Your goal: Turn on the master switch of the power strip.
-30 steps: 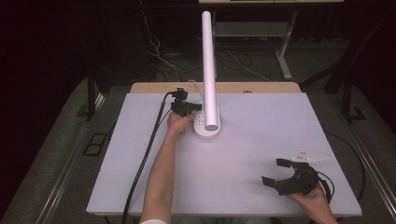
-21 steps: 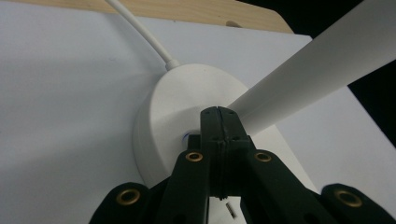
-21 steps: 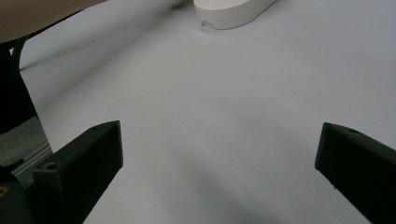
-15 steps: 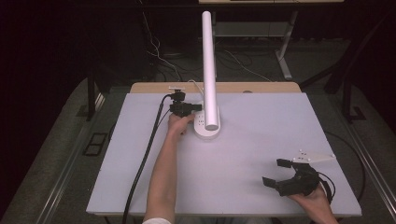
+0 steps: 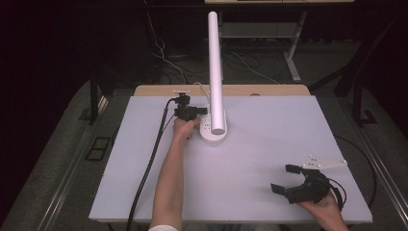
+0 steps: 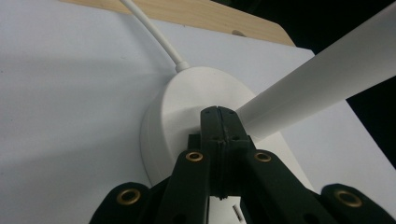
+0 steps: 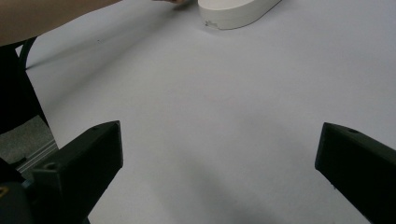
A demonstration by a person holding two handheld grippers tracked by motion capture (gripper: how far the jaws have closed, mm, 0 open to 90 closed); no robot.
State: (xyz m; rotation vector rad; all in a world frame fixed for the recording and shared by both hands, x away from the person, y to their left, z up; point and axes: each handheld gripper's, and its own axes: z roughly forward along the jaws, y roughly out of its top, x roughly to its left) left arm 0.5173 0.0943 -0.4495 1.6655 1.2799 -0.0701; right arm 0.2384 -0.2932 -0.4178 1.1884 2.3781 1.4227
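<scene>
A white desk lamp (image 5: 214, 96) stands toward the far middle of the white counter (image 5: 269, 144), its oval base (image 5: 212, 131) flat on the surface and its long round arm (image 5: 215, 62) rising from it and leaning toward the camera in the high view. A white cord (image 6: 154, 35) leaves the back of the base and runs toward the wooden far edge (image 5: 269, 90) of the counter. The left hand-held gripper (image 5: 188, 111) sits at the left side of the base; in the left gripper view its jaws are clenched together with nothing between them, their tips over the top of the base (image 6: 187, 100), right beside the foot of the arm (image 6: 317, 74); whether they press on it I cannot tell. A black cable (image 5: 151, 163) trails from it along the person's left forearm (image 5: 171, 178). The right hand-held gripper (image 5: 288, 180) lies well apart near the counter's near right corner, released, its jaws spread wide over bare counter (image 7: 210, 121), and the lamp base (image 7: 236, 11) shows far ahead of them.
</scene>
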